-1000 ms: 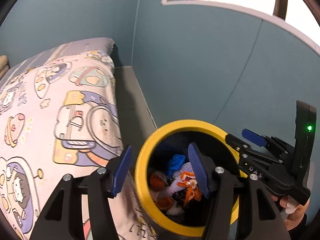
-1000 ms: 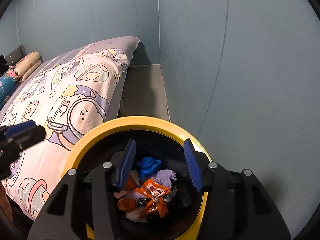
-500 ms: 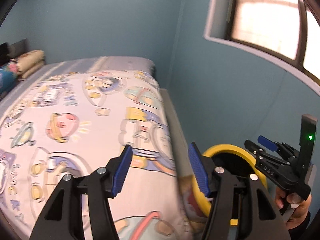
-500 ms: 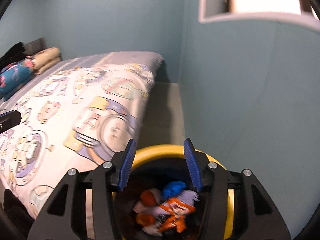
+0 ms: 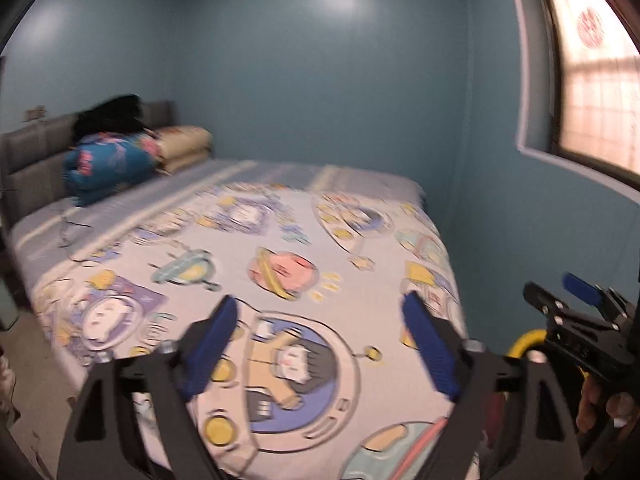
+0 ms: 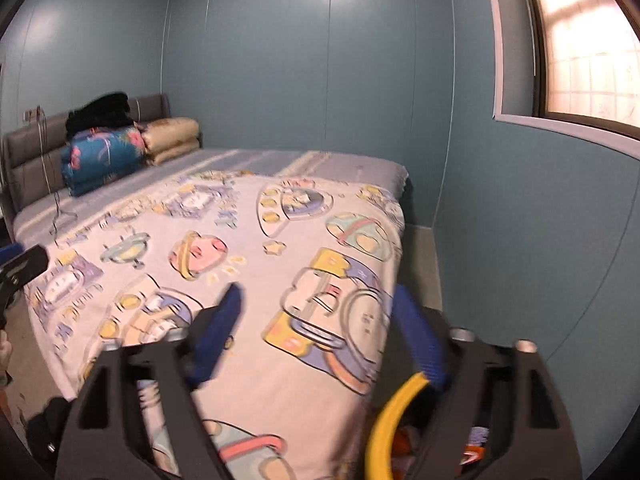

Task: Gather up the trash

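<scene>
Trash [image 6: 472, 446], a jumble of orange and pale wrappers, sits low in a bin with a yellow rim [image 6: 394, 414] at the bottom right of the right wrist view, on the floor between the bed and the blue wall. Nearest in that view, the right tongs [image 6: 320, 334] are spreading wide with nothing between their blue pads. The left tongs [image 5: 320, 350], at the bottom of the left wrist view, are opening too, equally empty; the right tongs also show at that view's right edge, gripped by a hand [image 5: 600, 404]. Beyond both stretches the cartoon-printed bedspread [image 5: 280, 248], which shows no litter, though blur hides small scraps. A thin cable [image 5: 68, 228] lies at mid left. Farthest, at upper left, folded quilts [image 6: 104, 152] rest against the grey headboard [image 6: 28, 148]. The likely slip: mistaking the cable for rubbish, or missing small pieces through the smear.
</scene>
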`<state>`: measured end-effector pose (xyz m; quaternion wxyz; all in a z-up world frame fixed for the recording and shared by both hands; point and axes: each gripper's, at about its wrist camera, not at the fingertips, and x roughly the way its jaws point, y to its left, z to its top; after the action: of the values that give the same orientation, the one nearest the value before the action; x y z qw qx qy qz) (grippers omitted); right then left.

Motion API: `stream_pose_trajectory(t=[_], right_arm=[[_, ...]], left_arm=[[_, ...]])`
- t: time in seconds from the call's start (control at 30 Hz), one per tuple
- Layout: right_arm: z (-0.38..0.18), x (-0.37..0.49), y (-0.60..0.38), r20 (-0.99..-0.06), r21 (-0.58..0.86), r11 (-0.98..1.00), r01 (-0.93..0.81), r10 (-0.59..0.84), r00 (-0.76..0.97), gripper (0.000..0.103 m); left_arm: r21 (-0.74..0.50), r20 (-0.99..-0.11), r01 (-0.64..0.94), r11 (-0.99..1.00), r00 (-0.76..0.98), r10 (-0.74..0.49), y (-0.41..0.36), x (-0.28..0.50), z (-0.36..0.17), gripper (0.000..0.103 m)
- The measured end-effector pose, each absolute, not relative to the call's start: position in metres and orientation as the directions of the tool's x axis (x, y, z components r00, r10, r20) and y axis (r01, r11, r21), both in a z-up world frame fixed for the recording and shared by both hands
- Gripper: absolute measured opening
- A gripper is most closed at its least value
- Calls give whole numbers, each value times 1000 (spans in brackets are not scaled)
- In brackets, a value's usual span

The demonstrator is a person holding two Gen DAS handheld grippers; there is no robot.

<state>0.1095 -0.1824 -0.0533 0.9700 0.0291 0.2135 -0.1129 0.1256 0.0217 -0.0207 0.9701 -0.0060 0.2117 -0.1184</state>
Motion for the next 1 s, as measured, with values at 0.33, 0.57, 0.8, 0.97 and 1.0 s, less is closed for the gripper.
stream_pose_trajectory(t=[0.33,0.57,0.8,0.97,1.0], right_arm=[[-33,80,-145,-277,45,961,272,-250,928,95],[-21,61,-144,-204,82,957,280,-259,944,95],[-19,52,-138,-166,73,961,265,-251,954,95],[-21,49,-135,-162,73,961,266,-252,954,95],[-21,49,-135,-162,75,960,269,-255,953,95]], left_arm=[[-151,-262,114,982,953,-151,64,71,2,95],[-136,-223,105,985,966,-133,61,48,11,95],[-131,-190,104,986,973,-128,52,36,14,95],[-115,-166,74,991,982,-93,50,28,15,95],[-115,-162,71,991,983,-89,49,27,16,95]])
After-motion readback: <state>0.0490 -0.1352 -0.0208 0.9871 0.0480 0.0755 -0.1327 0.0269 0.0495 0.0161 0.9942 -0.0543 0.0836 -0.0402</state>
